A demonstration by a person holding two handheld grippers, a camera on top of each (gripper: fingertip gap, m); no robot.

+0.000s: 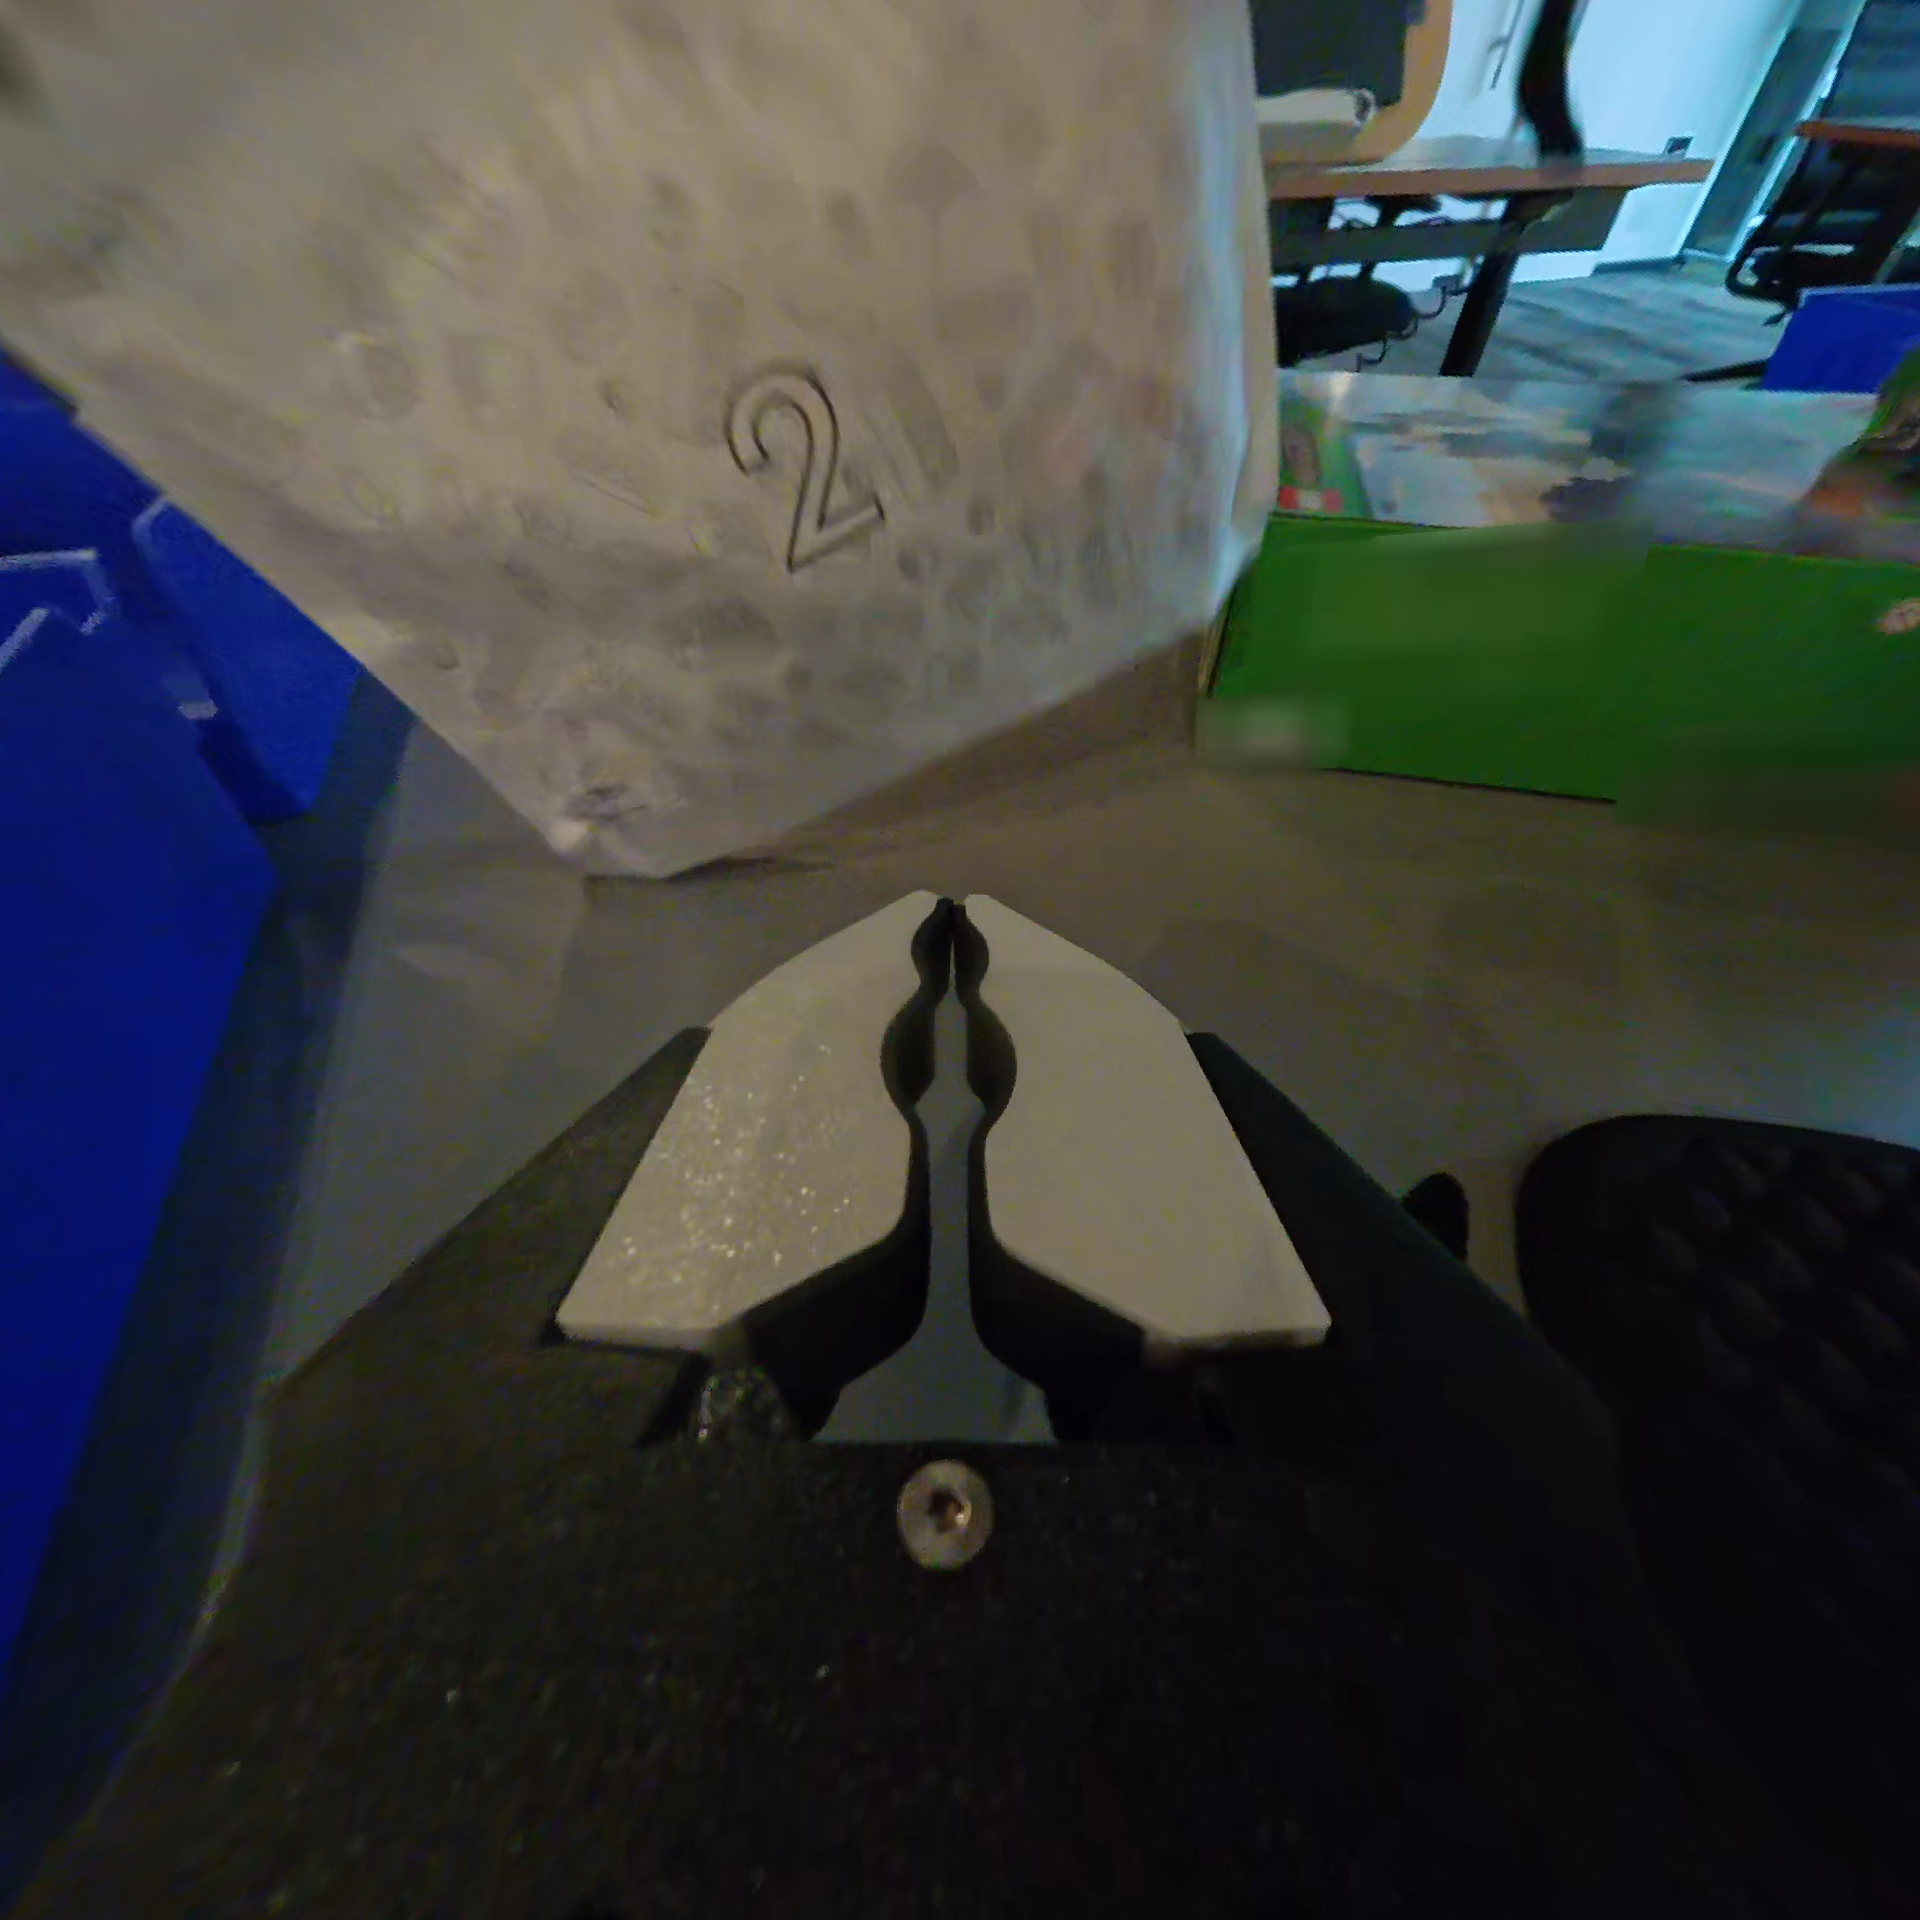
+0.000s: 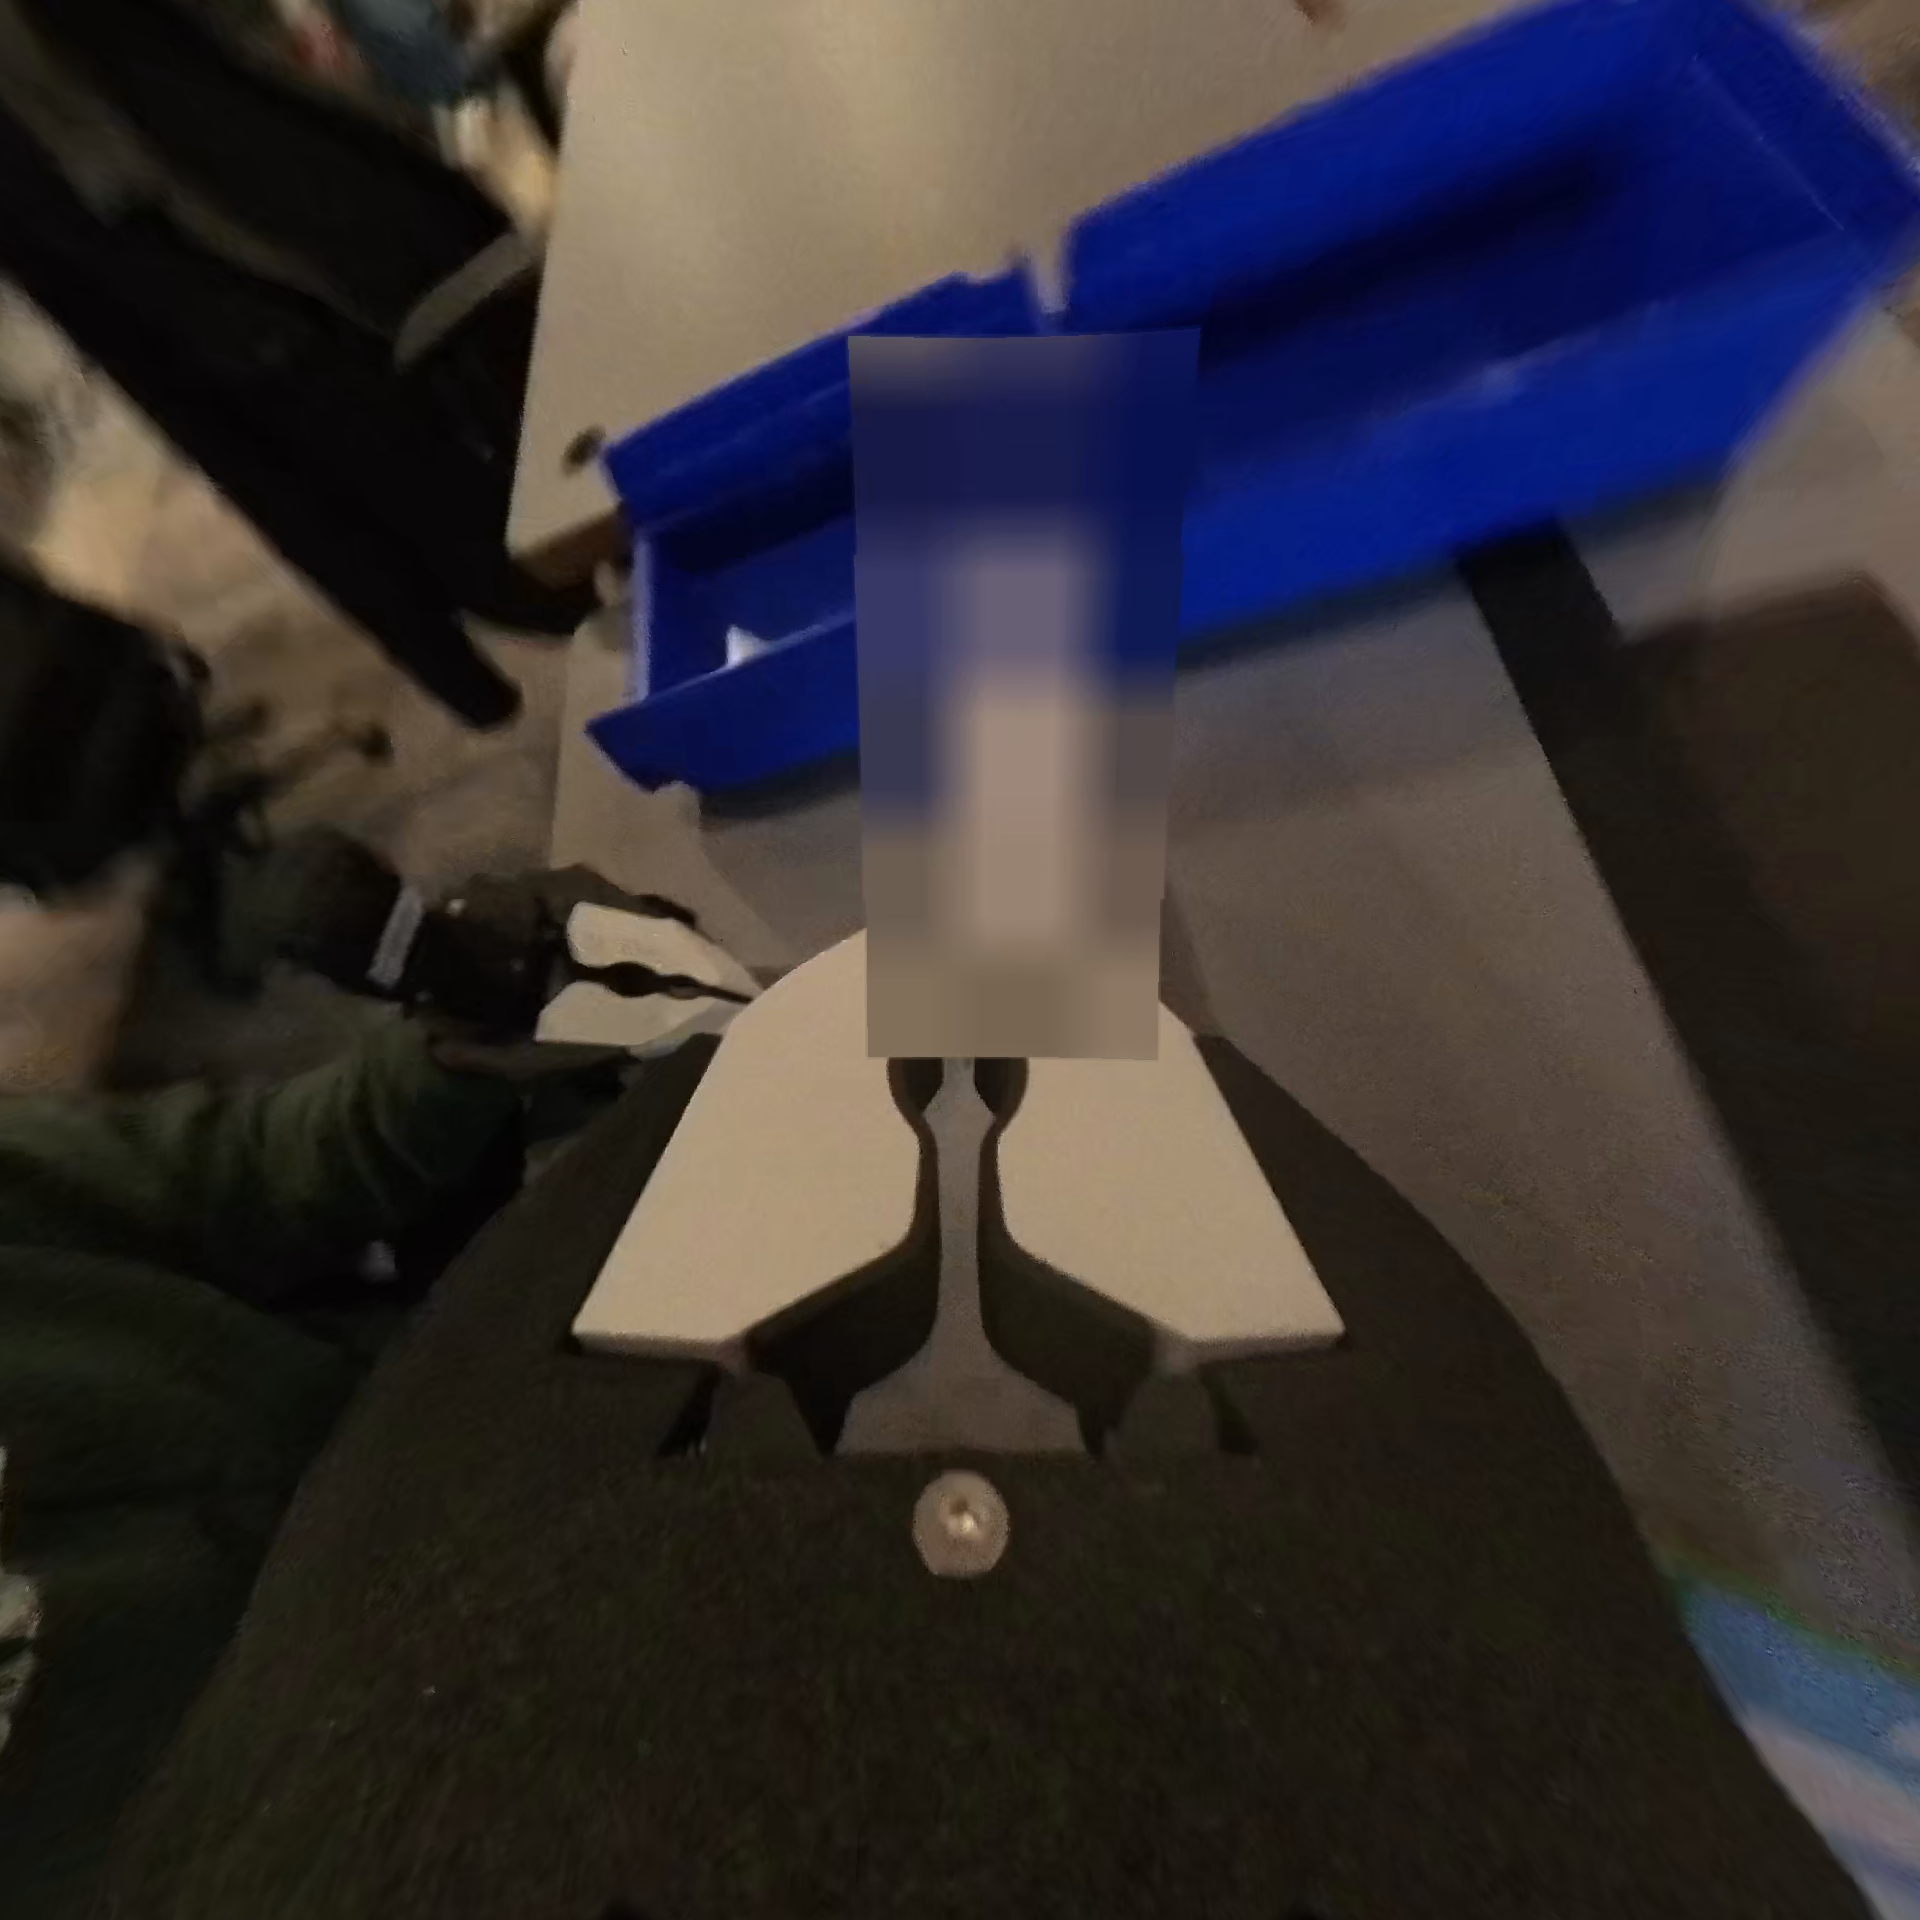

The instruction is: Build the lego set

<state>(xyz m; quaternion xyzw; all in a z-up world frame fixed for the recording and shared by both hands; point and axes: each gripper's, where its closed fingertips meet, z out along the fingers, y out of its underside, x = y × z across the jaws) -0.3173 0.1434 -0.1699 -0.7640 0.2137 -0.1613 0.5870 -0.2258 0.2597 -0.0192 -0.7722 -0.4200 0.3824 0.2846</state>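
Observation:
A white paper bag (image 1: 644,416) with a printed number stands tilted on one corner on the grey table (image 1: 1039,935), close in front of my left gripper (image 1: 951,914). The left gripper is shut and empty, just short of the bag's lower corner. It also shows at the left of the right wrist view (image 2: 665,982), held by a gloved hand. My right gripper (image 2: 961,1070) has its fingers drawn together. A blur patch covers its tips, so anything held there is hidden. No loose bricks show.
Blue plastic bins stand at the left (image 1: 125,935) and ahead of the right gripper (image 2: 1403,416). A green set box (image 1: 1558,675) lies at the right. A black mesh object (image 1: 1725,1299) sits near right. A green sleeve (image 2: 260,1143) reaches in. The grippers' ends are close to 20 cm from one another.

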